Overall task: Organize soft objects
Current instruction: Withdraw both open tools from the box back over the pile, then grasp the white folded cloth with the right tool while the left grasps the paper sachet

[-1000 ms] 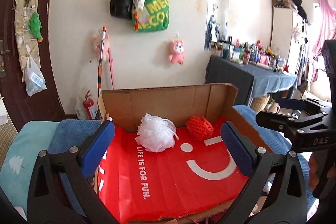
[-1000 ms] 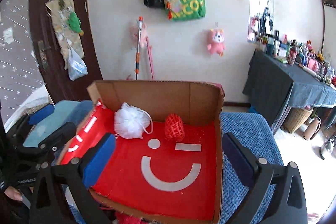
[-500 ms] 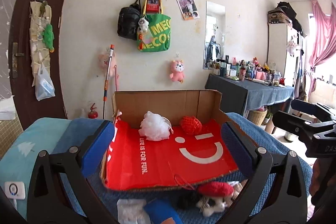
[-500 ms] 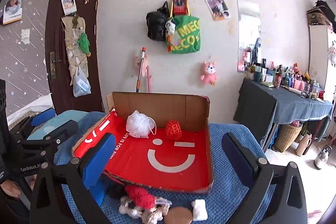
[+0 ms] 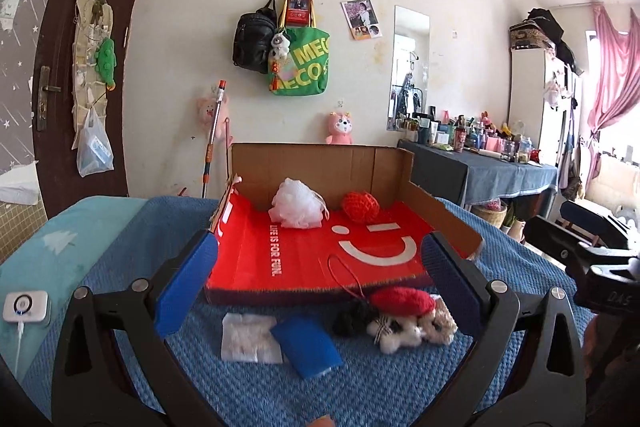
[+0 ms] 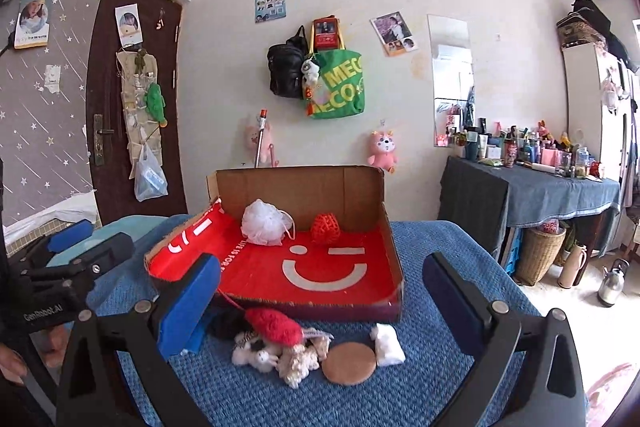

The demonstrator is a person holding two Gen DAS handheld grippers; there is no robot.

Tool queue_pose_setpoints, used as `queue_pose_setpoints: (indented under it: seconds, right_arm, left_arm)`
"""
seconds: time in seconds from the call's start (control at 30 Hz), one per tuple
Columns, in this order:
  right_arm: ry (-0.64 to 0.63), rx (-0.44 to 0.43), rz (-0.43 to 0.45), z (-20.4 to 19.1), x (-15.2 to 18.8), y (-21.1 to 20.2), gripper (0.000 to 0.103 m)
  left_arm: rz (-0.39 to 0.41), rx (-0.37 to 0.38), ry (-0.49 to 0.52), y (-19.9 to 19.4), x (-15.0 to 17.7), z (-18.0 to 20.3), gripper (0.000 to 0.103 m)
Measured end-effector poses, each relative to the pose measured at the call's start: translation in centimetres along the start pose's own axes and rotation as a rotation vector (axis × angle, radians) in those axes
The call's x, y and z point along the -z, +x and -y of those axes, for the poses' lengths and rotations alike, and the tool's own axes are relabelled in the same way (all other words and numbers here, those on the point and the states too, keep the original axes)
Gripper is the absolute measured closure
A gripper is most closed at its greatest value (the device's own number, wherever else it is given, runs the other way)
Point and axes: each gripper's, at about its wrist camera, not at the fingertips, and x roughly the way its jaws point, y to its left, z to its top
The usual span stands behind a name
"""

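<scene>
A red-lined cardboard box (image 5: 448, 215) (image 6: 394, 251) lies on the blue blanket and holds a white mesh puff (image 5: 296, 203) (image 6: 265, 223) and a red knitted ball (image 5: 361, 207) (image 6: 325, 228) at its back. In front of it lie a red-capped plush pile (image 5: 404, 311) (image 6: 276, 339), a blue sponge (image 5: 306, 347), a white cloth (image 5: 248, 339), a brown round pad (image 6: 349, 363) and a small white piece (image 6: 387, 345). My left gripper (image 5: 318, 287) and my right gripper (image 6: 320, 303) are both open and empty, held back above these loose items.
The blue blanket (image 6: 448, 267) covers the bed. A white device (image 5: 26, 307) with a cable lies at the left. A cluttered dresser (image 6: 560, 191) stands to the right, with a basket (image 6: 538, 255) and kettle (image 6: 610, 285) on the floor. Bags hang on the far wall.
Both grippers have pulled back and up from the box. The loose soft items in front of the box have come into view. Both stay open.
</scene>
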Motion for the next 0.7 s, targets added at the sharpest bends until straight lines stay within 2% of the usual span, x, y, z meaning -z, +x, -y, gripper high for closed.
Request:
queue_pose_setpoints:
  seconds: [0.17, 0.43, 0.7]
  right_arm:
    - [-0.012, 0.024, 0.037, -0.2, 2.4, -1.1, 0.000]
    - [0.008, 0.033, -0.003, 0.1, 5.8, -0.9, 0.000]
    - [0.046, 0.046, -0.050, 0.8, 8.8, -0.4, 0.000]
  left_arm:
    - [0.041, -0.026, 0.024, -1.6, 1.7, 0.4, 0.000]
    - [0.061, -0.030, 0.025, -2.8, 3.9, 0.5, 0.000]
    - [-0.024, -0.023, 0.022, -1.8, 6.9, 0.7, 0.000]
